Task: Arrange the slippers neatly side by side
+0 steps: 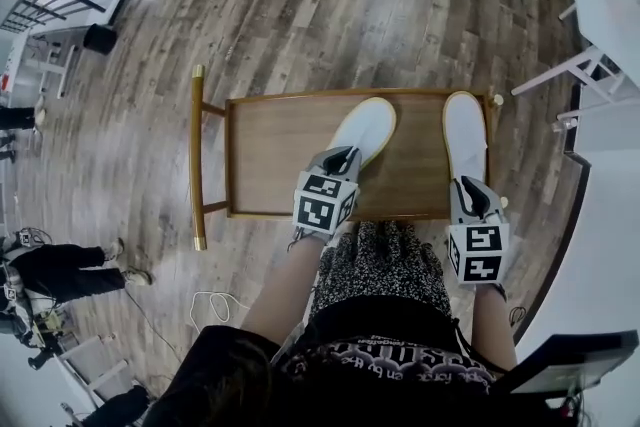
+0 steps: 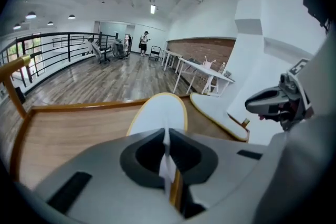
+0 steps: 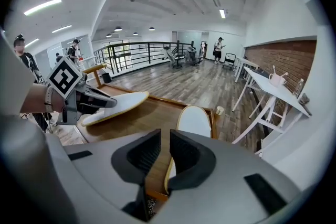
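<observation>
I see low wooden table (image 1: 270,155) with raised rim, on plank floor (image 1: 300,5). Right slipper (image 1: 464,130) lies flat along right rim. Left slipper (image 1: 365,127) near middle, angled, tilted; contact with table I cannot tell.

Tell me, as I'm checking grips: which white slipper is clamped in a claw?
The left white, yellow-rimmed slipper: the left claw pinches its heel, and it sits angled. The right slipper lies straight, ungripped.

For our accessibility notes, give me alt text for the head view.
From above, a person's left gripper clamps the heel of a white slipper, angled over a wooden tray table. A second white slipper lies straight near the right edge, the right gripper at its heel.
</observation>
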`<control>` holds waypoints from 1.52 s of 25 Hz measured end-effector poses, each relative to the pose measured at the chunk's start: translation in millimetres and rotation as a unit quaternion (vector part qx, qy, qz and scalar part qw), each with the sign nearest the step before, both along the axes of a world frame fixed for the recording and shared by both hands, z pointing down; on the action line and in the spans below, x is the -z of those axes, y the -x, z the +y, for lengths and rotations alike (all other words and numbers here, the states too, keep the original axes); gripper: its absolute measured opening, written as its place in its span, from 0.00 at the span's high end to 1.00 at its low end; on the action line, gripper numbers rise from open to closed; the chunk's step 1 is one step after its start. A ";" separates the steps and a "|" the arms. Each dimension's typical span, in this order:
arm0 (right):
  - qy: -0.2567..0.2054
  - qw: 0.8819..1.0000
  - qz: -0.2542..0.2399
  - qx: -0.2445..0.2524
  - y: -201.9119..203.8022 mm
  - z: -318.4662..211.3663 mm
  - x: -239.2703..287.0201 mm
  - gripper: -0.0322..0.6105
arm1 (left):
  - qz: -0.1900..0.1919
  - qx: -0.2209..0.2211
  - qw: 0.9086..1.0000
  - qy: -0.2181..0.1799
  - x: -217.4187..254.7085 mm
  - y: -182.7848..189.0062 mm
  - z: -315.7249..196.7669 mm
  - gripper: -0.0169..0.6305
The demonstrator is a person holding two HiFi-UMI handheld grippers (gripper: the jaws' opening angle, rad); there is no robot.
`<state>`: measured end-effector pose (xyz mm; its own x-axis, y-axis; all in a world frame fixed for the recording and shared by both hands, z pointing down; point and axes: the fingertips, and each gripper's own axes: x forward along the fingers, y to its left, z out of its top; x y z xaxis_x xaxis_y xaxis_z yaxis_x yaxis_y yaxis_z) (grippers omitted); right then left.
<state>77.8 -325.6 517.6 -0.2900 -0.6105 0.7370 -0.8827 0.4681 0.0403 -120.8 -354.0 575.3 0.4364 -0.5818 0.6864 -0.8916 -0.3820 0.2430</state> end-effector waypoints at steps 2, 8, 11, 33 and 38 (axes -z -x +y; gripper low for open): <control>-0.001 1.000 -0.003 -0.009 -6.6 1.6 1.1 0.86 | 0.019 0.007 1.000 0.006 -1.3 -14.8 -5.0 0.95; 0.002 0.999 -0.004 -0.035 -29.1 6.1 0.0 0.86 | 0.055 0.001 0.998 0.016 -4.6 -64.6 -18.1 0.95; 0.004 0.999 -0.006 -0.043 -36.7 8.8 -0.2 0.86 | 0.071 0.003 0.997 0.020 -8.2 -82.7 -24.7 0.95; 0.011 1.000 -0.022 -0.019 -25.3 0.5 -7.3 0.86 | 0.029 -0.060 0.994 0.082 -30.0 -41.1 20.1 0.81; 0.008 1.000 -0.021 -0.017 -25.2 -0.5 -5.9 0.86 | 0.058 -0.057 0.989 0.124 -42.1 -55.4 29.8 0.81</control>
